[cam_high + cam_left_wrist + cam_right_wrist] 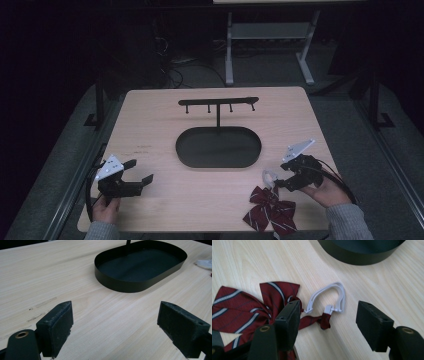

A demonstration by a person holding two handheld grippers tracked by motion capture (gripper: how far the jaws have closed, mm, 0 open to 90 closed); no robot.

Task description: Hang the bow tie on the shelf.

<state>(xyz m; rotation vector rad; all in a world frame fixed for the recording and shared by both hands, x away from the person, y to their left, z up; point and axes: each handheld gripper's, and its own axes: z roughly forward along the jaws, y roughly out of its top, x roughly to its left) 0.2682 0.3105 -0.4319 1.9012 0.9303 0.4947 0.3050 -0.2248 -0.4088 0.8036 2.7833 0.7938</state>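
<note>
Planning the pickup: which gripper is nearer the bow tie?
Right. The right gripper hovers open just beside the bow tie; the left gripper sits across the table.

The high view is dim: the wooden table (150, 130) is moderately lit from above while the surroundings across the upper frame and both side edges sink into near black. The black tray (218, 146) reads as a flat dark shape with little detail. Both gripper views are brighter and evenly lit, with soft, faint shadows. In the right gripper view the striped bow tie (239, 307) and its white clip (329, 298) are sharp; the near jaws at the bottom blur slightly.
</note>
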